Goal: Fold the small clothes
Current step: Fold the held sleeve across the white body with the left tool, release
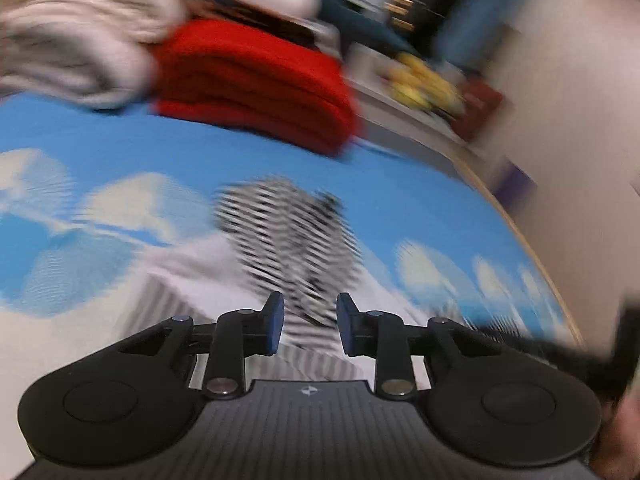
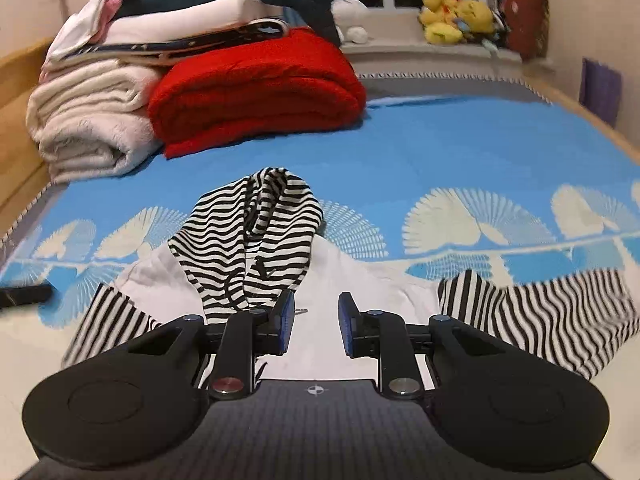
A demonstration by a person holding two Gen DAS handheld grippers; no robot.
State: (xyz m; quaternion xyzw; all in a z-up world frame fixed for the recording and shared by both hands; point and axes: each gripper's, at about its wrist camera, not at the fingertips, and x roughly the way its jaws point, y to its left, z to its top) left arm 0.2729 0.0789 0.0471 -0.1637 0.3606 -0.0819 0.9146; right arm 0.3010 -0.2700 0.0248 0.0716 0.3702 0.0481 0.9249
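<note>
A small white garment [image 2: 320, 280] with a black-and-white striped hood [image 2: 256, 232] and striped sleeves [image 2: 560, 320] lies spread on the blue patterned bed cover [image 2: 440, 144]. My right gripper [image 2: 316, 320] is open and empty, just above the garment's white chest, beside the hood. The left wrist view is motion-blurred. There my left gripper [image 1: 310, 322] is open and empty, hovering over the striped hood [image 1: 288, 232] and the white body [image 1: 192, 276].
A folded red blanket [image 2: 256, 92] and a stack of cream and white bedding [image 2: 88, 120] sit at the far left of the bed. Yellow plush toys [image 2: 456, 16] rest on the window ledge. A wooden bed frame [image 2: 16, 80] borders the left side.
</note>
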